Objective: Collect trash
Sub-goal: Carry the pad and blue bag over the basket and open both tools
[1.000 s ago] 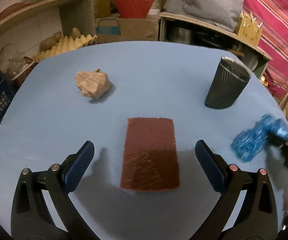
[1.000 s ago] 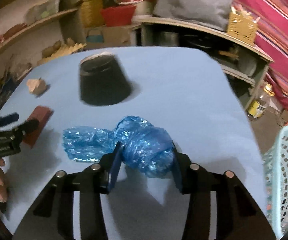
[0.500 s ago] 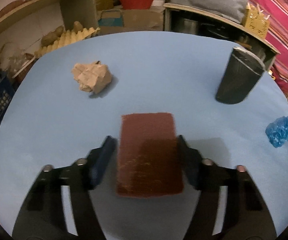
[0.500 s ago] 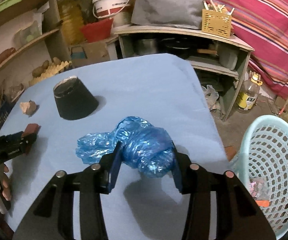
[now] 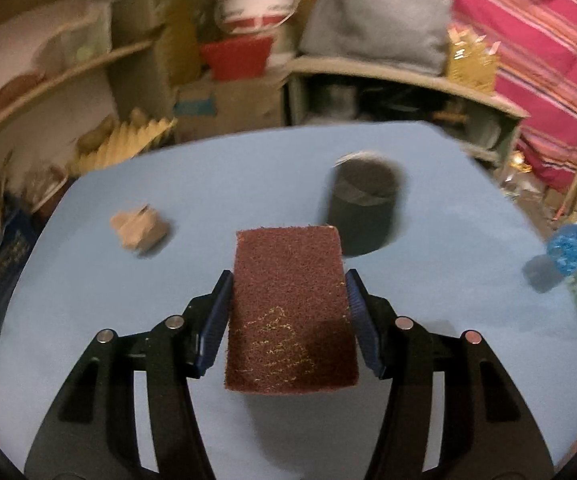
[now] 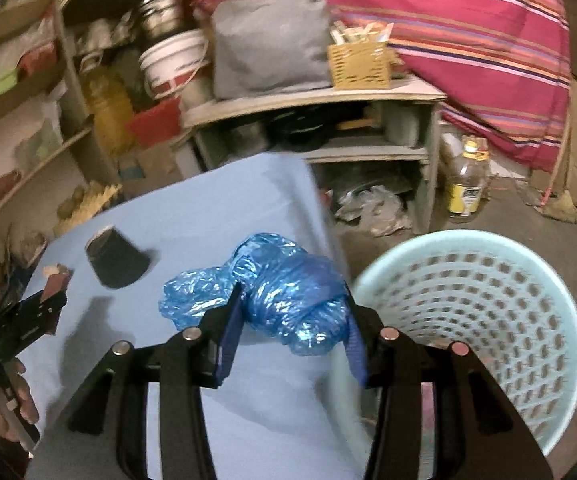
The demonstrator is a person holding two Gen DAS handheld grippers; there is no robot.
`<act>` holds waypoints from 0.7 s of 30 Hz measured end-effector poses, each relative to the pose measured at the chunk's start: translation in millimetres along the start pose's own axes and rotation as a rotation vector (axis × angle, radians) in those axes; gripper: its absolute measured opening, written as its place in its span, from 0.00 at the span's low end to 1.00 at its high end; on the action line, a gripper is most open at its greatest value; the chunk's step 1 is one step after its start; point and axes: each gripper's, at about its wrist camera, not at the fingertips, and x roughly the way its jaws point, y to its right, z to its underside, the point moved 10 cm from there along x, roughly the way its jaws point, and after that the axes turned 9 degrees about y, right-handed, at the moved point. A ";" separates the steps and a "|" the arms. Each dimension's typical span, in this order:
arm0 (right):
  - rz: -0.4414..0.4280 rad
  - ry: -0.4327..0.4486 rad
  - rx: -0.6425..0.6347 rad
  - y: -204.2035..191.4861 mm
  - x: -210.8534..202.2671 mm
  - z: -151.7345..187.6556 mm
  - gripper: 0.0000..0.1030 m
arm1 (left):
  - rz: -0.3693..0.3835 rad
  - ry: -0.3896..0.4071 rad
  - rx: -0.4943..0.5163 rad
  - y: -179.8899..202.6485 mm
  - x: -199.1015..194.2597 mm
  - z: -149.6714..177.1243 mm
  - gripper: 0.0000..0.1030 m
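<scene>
One brown scouring pad [image 5: 290, 312], one crumpled paper ball [image 5: 139, 229], one dark cup [image 5: 362, 210], one blue plastic bag [image 6: 288, 300], one mint basket [image 6: 488, 320], two grippers: left gripper [image 5: 288, 304], right gripper [image 6: 293, 320].

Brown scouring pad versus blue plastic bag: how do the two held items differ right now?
The brown scouring pad is a flat, stiff rectangle; the blue plastic bag is a crumpled, glossy wad. The pad sits in the left gripper above the blue table; the bag, in the right gripper, is at the table edge beside the basket. Both are clamped.

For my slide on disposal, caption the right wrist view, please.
Right gripper carries a crumpled blue plastic bag past the blue table toward a mint laundry-style basket.
</scene>
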 end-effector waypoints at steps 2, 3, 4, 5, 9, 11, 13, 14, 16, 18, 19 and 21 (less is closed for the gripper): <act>0.021 0.020 0.020 21.5 -9.4 -4.9 0.43 | 0.041 0.034 0.012 33.2 -11.3 -12.0 0.53; 0.032 0.029 0.029 32.1 -14.2 -7.1 0.43 | 0.059 0.047 0.018 47.4 -15.8 -16.7 0.53; 0.043 0.037 0.036 41.4 -18.3 -9.2 0.43 | 0.084 0.062 0.027 69.3 -21.0 -23.6 0.53; 0.060 0.048 0.044 53.5 -23.7 -10.8 0.43 | 0.111 0.075 0.037 89.5 -25.9 -29.0 0.53; 0.124 0.076 0.078 97.1 -41.7 -13.3 0.43 | 0.199 0.111 0.070 158.8 -41.8 -39.7 0.53; 0.157 0.084 0.095 118.5 -47.9 -13.3 0.43 | 0.235 0.121 0.092 190.3 -46.0 -41.9 0.53; 0.182 0.089 0.108 135.7 -52.7 -12.9 0.43 | 0.272 0.119 0.108 220.5 -46.9 -40.4 0.53; 0.191 0.091 0.117 145.0 -55.4 -12.7 0.43 | 0.286 0.117 0.114 232.3 -47.5 -38.3 0.53; 0.209 0.095 0.124 157.6 -59.0 -12.3 0.43 | 0.311 0.117 0.132 257.1 -47.8 -33.7 0.53; 0.234 0.096 0.115 167.6 -60.8 -12.6 0.43 | 0.328 0.113 0.147 276.4 -46.9 -29.5 0.53; 0.245 0.094 0.111 171.5 -60.9 -12.2 0.43 | 0.340 0.106 0.154 288.6 -45.8 -26.5 0.53; 0.266 0.083 0.108 180.2 -59.0 -10.3 0.43 | 0.359 0.098 0.171 307.3 -45.4 -20.9 0.53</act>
